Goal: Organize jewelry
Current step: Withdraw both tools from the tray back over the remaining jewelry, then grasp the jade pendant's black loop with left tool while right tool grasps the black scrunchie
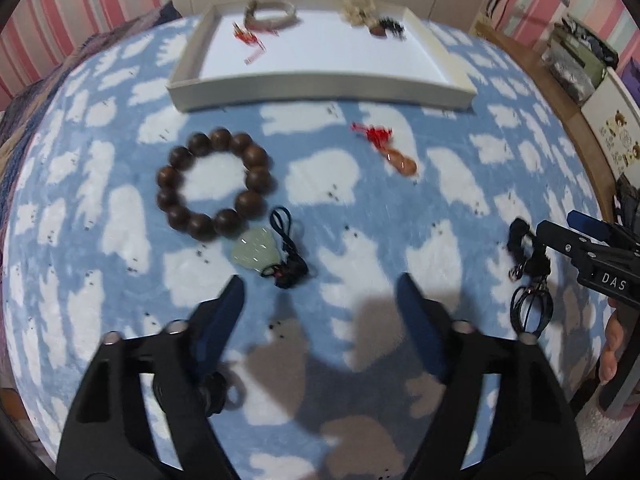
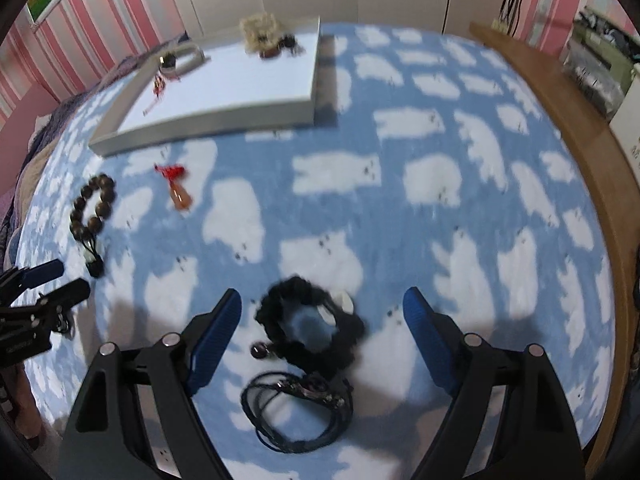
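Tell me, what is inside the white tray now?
The white tray holds a pale bangle, a red-tasselled piece, a cream beaded cluster and a dark charm. Nothing looks covered; blur hides details.

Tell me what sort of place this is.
Probably a bedroom at home: a soft blue fleece blanket with white bears covers what looks like a bed, a wooden board edges it, and pink striped wallpaper lines the walls.

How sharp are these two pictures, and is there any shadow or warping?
Left wrist view: wooden bead bracelet smeared by motion, grey shadows on the blanket below the fingers. Right wrist view: black fuzzy band blurred; white tray bowed by fisheye.
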A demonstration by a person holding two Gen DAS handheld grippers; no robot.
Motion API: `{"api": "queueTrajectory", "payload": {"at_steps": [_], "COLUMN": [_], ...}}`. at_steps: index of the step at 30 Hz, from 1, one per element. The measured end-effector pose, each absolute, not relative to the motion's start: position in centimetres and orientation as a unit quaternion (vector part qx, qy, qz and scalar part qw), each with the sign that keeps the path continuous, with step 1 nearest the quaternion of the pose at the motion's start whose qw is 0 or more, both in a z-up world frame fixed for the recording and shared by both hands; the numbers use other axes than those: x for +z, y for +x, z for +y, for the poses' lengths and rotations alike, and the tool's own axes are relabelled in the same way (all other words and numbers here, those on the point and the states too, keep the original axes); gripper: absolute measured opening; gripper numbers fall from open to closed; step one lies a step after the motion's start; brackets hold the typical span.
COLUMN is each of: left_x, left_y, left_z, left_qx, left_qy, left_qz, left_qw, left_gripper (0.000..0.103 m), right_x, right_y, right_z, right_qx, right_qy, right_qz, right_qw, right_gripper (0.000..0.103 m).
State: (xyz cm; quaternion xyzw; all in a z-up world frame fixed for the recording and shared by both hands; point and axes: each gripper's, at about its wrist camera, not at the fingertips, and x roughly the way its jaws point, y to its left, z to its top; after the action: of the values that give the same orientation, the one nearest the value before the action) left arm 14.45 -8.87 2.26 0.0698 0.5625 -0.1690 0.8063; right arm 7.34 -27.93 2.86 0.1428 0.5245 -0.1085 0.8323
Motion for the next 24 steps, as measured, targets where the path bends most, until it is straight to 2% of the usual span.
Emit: {"api": "queueTrajectory", "payload": {"at_steps": [1, 3, 4, 5, 10, 17, 22, 24], "left_x": [2.1, 1.9, 2.0, 2.0, 1.5, 0.1, -0.2, -0.5], "left_y": [14.5, 14.6, 14.7, 14.8, 15.5, 16.9, 17.5, 17.7], "left_z": [-9.1, -9.5, -9.7, -9.9, -10.7, -10.6, -11.0, -11.2], "left_qx": [-0.169, -0.169, -0.171, -0.172, -0.171, -0.163, -0.158, -0.154], "left_qy": [0.073, 0.081, 0.084, 0.087, 0.104, 0.1, 0.106, 0.112], "left_qz": [0.566, 0.565, 0.565, 0.565, 0.569, 0.585, 0.584, 0.585], "left_qw": [0.804, 0.803, 0.803, 0.802, 0.798, 0.788, 0.789, 0.789], "left_gripper": [0.068, 0.067, 0.067, 0.067, 0.065, 0.049, 0.047, 0.042], "right_x": [2.6, 2.1, 1.9, 1.6, 0.5, -1.2, -1.3, -1.3], "right_y": [7.4, 7.6, 7.8, 8.0, 8.4, 8.9, 9.0, 9.0], "right_z": [-28.0, -28.1, -28.3, -28.5, -29.3, -29.3, -29.2, -29.0], "right_qx": [-0.106, -0.1, -0.097, -0.092, -0.097, -0.094, -0.094, -0.094], "right_qy": [0.141, 0.136, 0.135, 0.139, 0.135, 0.123, 0.119, 0.115], "right_qz": [0.532, 0.547, 0.556, 0.565, 0.588, 0.609, 0.606, 0.605], "right_qw": [0.828, 0.82, 0.814, 0.808, 0.791, 0.778, 0.781, 0.782], "right_gripper": [0.081, 0.065, 0.054, 0.048, 0.047, 0.042, 0.037, 0.034]}}
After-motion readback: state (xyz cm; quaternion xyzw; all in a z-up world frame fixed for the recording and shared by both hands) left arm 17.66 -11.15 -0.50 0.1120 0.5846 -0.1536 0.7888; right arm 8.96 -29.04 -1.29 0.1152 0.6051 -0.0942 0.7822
